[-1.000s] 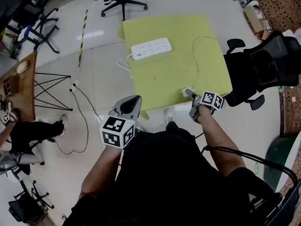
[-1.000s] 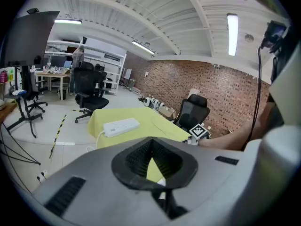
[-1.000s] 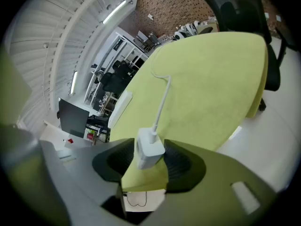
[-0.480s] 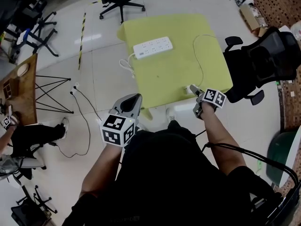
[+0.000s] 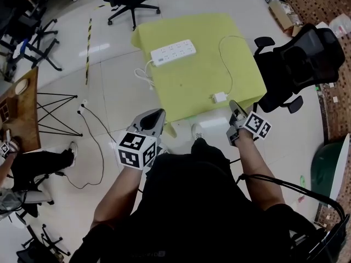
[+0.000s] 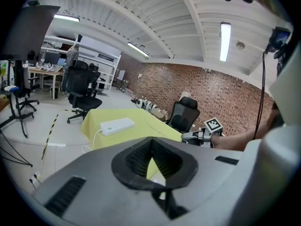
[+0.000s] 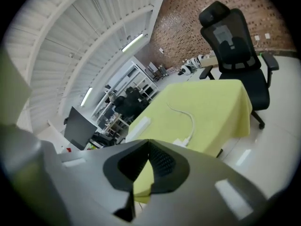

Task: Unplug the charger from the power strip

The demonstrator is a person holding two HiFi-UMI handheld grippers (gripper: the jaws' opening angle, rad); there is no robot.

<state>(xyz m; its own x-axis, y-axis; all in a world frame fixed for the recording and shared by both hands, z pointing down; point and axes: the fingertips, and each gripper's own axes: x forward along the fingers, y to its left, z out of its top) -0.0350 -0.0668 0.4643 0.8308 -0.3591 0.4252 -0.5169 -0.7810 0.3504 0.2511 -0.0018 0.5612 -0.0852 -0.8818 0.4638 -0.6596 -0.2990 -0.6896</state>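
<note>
Head view, charger: we are seeing the white charger (image 5: 220, 97) lying on the yellow table (image 5: 186, 86) near its front edge, well apart from the power strip (image 5: 173, 52) at the far side. Its cable (image 5: 221, 53) is looping away across the cloth.
Head view, right gripper: the right gripper (image 5: 235, 106) is hovering just beside the table's front edge. The charger is lying ahead of its tips and a little toward the person's left.
Head view, left gripper: the left gripper (image 5: 156, 115) is hanging off the table's near left corner, clearly farther from the charger than the right one.
Left gripper view, jaws: we are looking along the left gripper (image 6: 151, 139), whose jaws are pressed together with nothing in them. The power strip (image 6: 116, 125) is lying far ahead.
Right gripper view, jaws: the right gripper (image 7: 148, 141) is closing its jaws, tips meeting, with nothing between them.
Right gripper view, charger: the charger (image 7: 181, 142) is sitting just past the tips and slightly right of them, above the jaw line, with its cable (image 7: 188, 119) trailing away up the table.
Judgement: we are reading the plug as already out of the strip, and the right hand as the nearer one for any further reach.
</note>
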